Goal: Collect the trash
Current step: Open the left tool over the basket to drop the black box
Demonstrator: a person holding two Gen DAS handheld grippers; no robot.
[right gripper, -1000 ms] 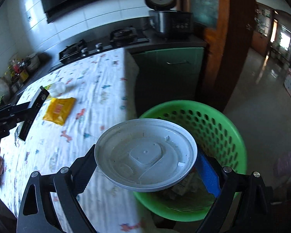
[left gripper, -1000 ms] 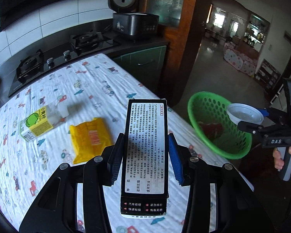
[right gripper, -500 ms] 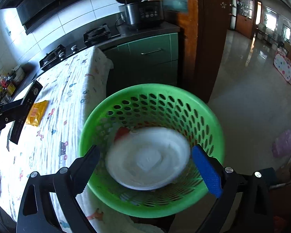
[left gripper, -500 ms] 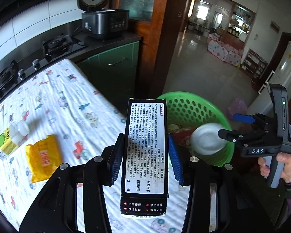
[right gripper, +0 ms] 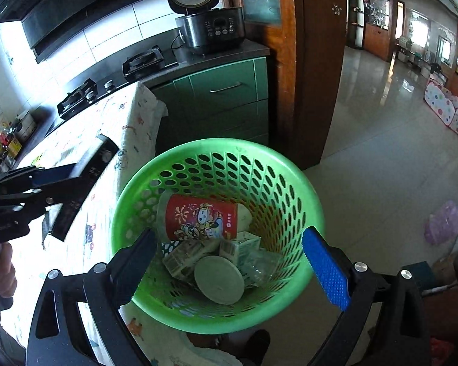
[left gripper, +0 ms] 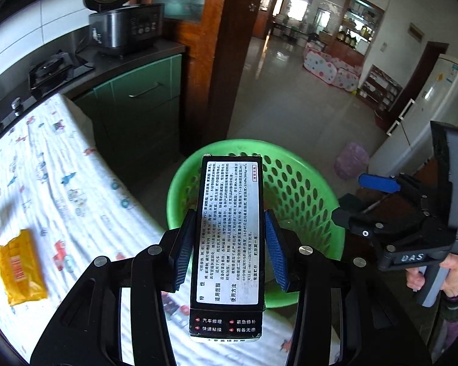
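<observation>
right wrist view showed the right claw [right gripper: 232, 262] spread empty above the green basket [right gripper: 290, 174], white lid [right gripper: 219, 279] lying inside; the left claw [left gripper: 229, 244] clamped the black box [left gripper: 229, 231] by the table [left gripper: 61, 183] edge.

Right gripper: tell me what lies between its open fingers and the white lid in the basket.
Nothing: in the right wrist view the right gripper is open above the green basket, with only air down to the white lid.

Home kitchen: gas hob [right gripper: 113, 87], rice cooker [right gripper: 209, 19], green cabinets [right gripper: 223, 97], tiled wall [right gripper: 113, 30].
</observation>
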